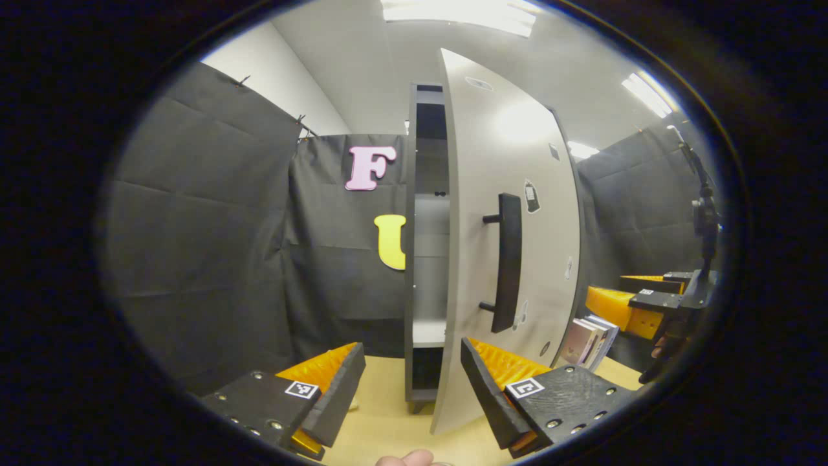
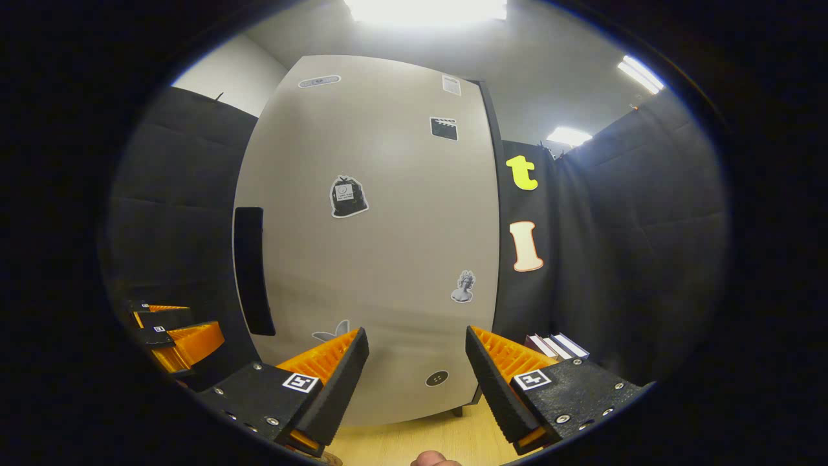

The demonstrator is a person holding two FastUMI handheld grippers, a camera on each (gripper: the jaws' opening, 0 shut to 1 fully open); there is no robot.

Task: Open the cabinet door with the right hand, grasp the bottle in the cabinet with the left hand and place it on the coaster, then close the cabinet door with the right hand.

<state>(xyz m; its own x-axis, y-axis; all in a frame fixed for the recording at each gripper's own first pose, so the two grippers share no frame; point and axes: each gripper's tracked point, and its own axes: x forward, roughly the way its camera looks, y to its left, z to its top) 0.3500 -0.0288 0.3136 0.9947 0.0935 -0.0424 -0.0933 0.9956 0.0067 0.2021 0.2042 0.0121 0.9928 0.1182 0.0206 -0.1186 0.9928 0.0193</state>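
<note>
Pale cabinet door (image 1: 511, 213) stands ajar; left gripper (image 1: 413, 382) and right gripper (image 2: 417, 369) gape wide, empty.

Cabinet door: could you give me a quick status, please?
Both grippers open, empty: left gripper, right gripper. Cabinet door ajar, handle free. Bottle unseen.

Staged test booth, not a real home: black cloth walls (image 1: 213, 246) clipped up on all sides, ceiling strip lights (image 2: 427, 10) at 12 o'clock, lone cabinet (image 1: 511, 213) w/ stickers on a pale tabletop (image 1: 381, 414), books (image 2: 559, 346) at 4 o'clock.
</note>
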